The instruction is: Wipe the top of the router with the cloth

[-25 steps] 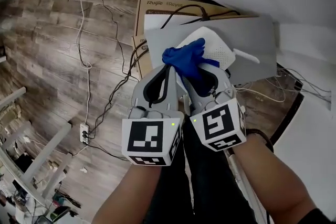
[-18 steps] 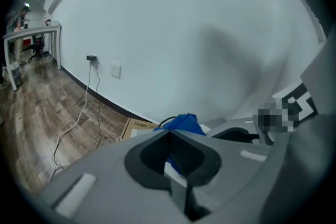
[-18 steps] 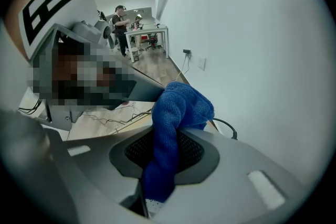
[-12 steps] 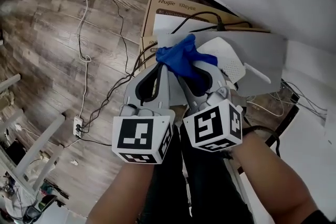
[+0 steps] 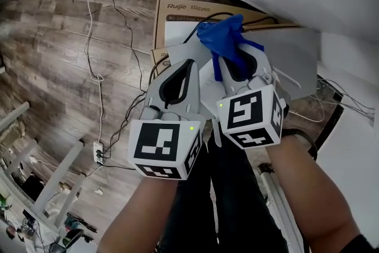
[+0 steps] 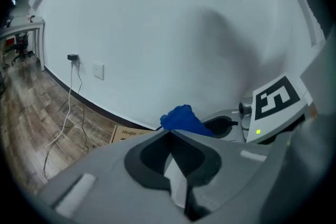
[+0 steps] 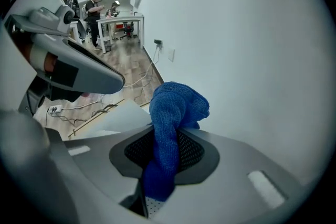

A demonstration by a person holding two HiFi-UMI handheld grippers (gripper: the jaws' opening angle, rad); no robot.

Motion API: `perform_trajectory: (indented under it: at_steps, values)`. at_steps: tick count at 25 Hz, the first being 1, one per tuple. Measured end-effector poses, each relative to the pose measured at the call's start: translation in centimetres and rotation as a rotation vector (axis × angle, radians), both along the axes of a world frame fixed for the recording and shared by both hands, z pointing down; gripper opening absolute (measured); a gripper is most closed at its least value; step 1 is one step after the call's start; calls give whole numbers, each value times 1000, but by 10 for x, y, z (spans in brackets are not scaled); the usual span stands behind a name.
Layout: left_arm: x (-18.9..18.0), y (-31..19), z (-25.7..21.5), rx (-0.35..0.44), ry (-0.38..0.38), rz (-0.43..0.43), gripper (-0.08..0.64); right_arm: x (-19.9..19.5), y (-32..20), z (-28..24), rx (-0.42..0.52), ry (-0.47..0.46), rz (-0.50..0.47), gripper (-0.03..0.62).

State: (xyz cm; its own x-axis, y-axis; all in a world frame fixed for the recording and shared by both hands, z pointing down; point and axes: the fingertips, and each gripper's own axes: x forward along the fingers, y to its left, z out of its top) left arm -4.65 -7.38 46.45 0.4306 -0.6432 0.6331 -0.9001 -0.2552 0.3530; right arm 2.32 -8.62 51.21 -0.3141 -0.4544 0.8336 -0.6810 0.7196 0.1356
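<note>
My right gripper is shut on a blue cloth, which bunches up above its jaws in front of the white wall. The same blue cloth hangs between the jaws in the right gripper view. Just left of it, my left gripper is shut with nothing in it. The white router lies on a grey board; it is mostly hidden under both grippers, with an antenna showing at the right. In the left gripper view the cloth shows beyond the shut jaws.
A cardboard box lies on the wood floor behind the board. Cables run across the floor to a power strip. More cables trail at the right. The white wall is close ahead. People stand at a far desk.
My right gripper has carried the cloth up and to the right, from beside the left gripper's tips toward the wall. The left gripper has stayed shut beside it.
</note>
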Motion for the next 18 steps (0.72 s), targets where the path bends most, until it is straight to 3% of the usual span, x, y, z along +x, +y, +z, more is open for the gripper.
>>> perform_trajectory:
  at_steps: [8, 18]
  values:
    - [43, -8, 4, 0, 27, 91, 0, 55, 12, -2, 27, 0, 204, 115]
    - [52, 7, -2, 10, 23, 129, 0, 75, 54, -5, 11, -9, 235, 115]
